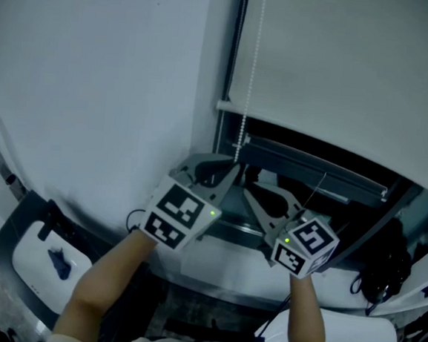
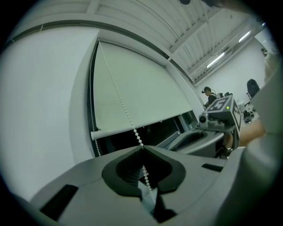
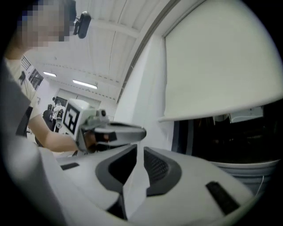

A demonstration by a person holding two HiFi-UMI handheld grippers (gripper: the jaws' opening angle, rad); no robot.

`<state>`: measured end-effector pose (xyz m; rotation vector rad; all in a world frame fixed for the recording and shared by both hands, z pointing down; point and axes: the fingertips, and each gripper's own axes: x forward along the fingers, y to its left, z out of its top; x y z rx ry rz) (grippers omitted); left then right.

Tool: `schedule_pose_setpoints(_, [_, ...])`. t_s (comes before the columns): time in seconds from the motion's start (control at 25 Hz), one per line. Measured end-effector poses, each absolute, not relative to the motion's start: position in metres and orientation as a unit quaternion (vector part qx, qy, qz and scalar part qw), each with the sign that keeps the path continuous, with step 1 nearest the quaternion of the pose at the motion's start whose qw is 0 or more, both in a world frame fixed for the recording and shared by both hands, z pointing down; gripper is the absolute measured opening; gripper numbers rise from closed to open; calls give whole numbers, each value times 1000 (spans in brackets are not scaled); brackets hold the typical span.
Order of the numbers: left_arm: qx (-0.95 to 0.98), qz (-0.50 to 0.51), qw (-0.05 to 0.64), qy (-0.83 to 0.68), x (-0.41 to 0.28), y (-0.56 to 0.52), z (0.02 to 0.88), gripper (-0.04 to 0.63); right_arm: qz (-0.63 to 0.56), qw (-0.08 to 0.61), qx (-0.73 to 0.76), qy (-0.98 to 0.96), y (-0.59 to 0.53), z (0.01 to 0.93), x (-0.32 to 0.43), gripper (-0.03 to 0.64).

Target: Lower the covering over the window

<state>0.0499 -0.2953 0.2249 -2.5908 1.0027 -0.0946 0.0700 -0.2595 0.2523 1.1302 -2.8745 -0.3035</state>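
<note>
A pale roller blind [image 1: 342, 66] hangs partway down the window, its bottom bar [image 1: 313, 142] above a dark pane. A white bead chain [image 1: 250, 73] drops along the blind's left edge. My left gripper [image 1: 235, 167] is shut on this chain; in the left gripper view the bead chain [image 2: 126, 112] runs down from the blind [image 2: 137, 92] into the left gripper [image 2: 142, 148] and through its closed jaws. My right gripper [image 1: 249, 194] sits just right of it, below the bar. In its own view the right gripper [image 3: 139, 148] shows a narrow gap with nothing in it.
A white wall [image 1: 95, 82] fills the left. The window sill [image 1: 229, 257] runs below both grippers. A black bag with cables [image 1: 384, 263] lies on the sill at right. A white seat [image 1: 42, 263] stands at lower left. The chain's second strand [image 2: 93, 128] hangs by the frame.
</note>
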Motion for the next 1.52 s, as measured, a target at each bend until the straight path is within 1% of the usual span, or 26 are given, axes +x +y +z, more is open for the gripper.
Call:
schedule_pose_setpoints(0.12, [-917,-44,189,349,57,-291,235,21,-106,-16,368,-923,-258,219,74,57])
schedule_pose_setpoints(0.2, [-916,-64,197,343,63,-289,248,21,-115,-27,371,-921,-258,200,72,57])
schedule_pose_setpoints(0.28, [-916,-90,201,336,69,-288,269,21,-129,-26,375,-918,-261,186,68,57])
schedule_pose_setpoints(0.4, [-918,-105,188,333,72,-288,293,21,-139,-19,379,-915,-266,172,63,75])
schedule_pose_setpoints(0.56, [-916,-114,206,326,80,-284,297,21,-142,-28,385,-911,-275,153,61,75])
schedule_pose_setpoints(0.72, [-911,-128,223,323,83,-282,305,21,-144,-40,378,-914,-278,130,55,94])
schedule_pose_setpoints(0.96, [-909,-131,226,324,83,-284,305,21,-179,-16,384,-906,-283,116,47,94])
schedule_pose_setpoints(1.04, [-909,-130,226,325,81,-284,305,21,-178,-18,385,-905,-284,116,48,94])
schedule_pose_setpoints(1.16, [-910,-128,226,323,82,-282,305,21,-180,-16,385,-905,-284,115,47,67])
schedule_pose_setpoints(1.24, [-911,-127,227,321,83,-280,304,21,-188,-6,387,-903,-285,115,45,64])
schedule_pose_setpoints(1.28, [-911,-127,227,320,84,-280,304,21,-191,-3,388,-902,-285,114,45,49])
schedule_pose_setpoints(1.4, [-911,-124,227,320,84,-279,304,21,-188,-7,386,-903,-284,113,45,30])
schedule_pose_setpoints(1.52, [-907,-123,238,323,81,-279,302,21,-196,-2,387,-901,-283,113,44,23])
